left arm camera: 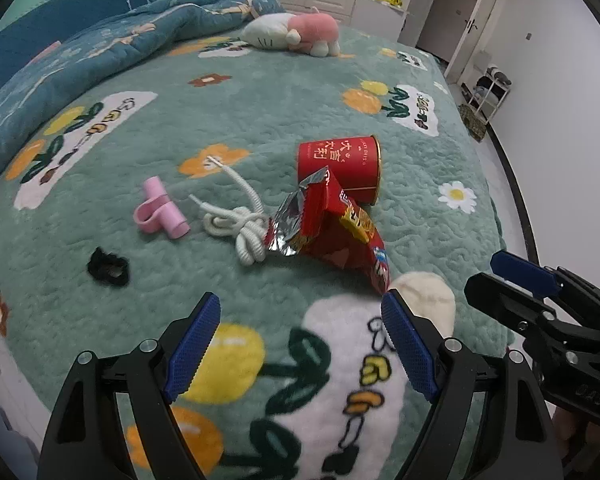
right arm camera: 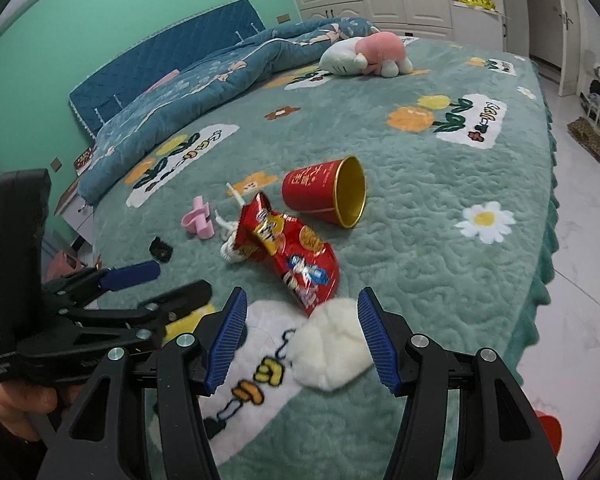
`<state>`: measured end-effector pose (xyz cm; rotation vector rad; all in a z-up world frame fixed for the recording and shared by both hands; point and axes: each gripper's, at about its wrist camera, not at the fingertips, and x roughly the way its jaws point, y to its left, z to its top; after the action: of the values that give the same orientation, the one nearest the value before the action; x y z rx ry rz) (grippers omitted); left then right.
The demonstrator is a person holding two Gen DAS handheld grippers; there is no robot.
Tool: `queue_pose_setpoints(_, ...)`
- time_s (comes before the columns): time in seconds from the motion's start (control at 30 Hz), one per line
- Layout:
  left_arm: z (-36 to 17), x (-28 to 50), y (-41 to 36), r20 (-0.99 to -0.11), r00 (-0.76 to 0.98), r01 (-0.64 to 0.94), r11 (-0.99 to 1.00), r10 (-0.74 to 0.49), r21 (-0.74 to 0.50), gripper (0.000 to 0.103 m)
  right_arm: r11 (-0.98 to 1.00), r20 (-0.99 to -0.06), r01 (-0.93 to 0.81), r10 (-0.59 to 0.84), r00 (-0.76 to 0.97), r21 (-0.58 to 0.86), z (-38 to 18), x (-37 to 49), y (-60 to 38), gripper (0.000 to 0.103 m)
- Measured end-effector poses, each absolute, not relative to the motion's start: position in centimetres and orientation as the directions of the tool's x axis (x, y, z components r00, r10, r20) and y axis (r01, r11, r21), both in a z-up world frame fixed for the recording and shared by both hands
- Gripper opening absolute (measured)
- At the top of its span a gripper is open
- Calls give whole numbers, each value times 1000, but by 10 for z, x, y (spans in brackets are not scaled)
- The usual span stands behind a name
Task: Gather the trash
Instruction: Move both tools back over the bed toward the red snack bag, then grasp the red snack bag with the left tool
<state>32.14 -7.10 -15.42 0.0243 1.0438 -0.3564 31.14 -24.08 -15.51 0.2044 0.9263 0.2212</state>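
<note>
A red snack wrapper [left arm camera: 332,224] lies on the green bed blanket [left arm camera: 260,100], also in the right wrist view [right arm camera: 290,252]. A red paper cup [left arm camera: 340,168] lies on its side behind it [right arm camera: 324,194]. A crumpled white tissue [right arm camera: 332,344] lies between the open jaws of my right gripper [right arm camera: 300,336]; it shows in the left wrist view [left arm camera: 424,300]. My left gripper [left arm camera: 300,344] is open and empty over the blanket. The right gripper shows at the right of the left wrist view [left arm camera: 512,276].
A pink clip [left arm camera: 160,210], a white coiled cord [left arm camera: 236,220] and a black hair tie [left arm camera: 108,266] lie left of the wrapper. A plush toy [left arm camera: 292,34] and a blue quilt [left arm camera: 100,40] lie at the far side. The bed edge and floor [right arm camera: 580,240] are to the right.
</note>
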Motion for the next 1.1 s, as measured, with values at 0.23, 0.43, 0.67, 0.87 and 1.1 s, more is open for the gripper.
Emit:
queue_pose_setpoints(0.23, -167, 347, -95, -852, 415, 288, 934, -320, -210, 82, 961, -775, -63, 256, 577, 270, -163, 323, -255, 58)
queue_pose_setpoints(0.43, -188, 370, -106, -867, 398, 201, 950, -300, -237, 82, 958, -777, -37, 254, 576, 285, -169, 326, -277, 58)
queue_pose_setpoints(0.67, -212, 379, -109, -881, 374, 187, 954, -290, -234, 57, 953, -786, -19, 259, 562, 301, -182, 330, -290, 58)
queue_pose_setpoints(0.87, -202, 376, -99, -867, 404, 230, 950, -290, -210, 21, 951, -801, -29, 276, 531, 309, -195, 329, -281, 58)
queue_pose_setpoints(1.1, -181, 350, -79, -861, 426, 285, 945, -277, -163, 6, 953, -820, -48, 283, 498, 300, -207, 321, -267, 58)
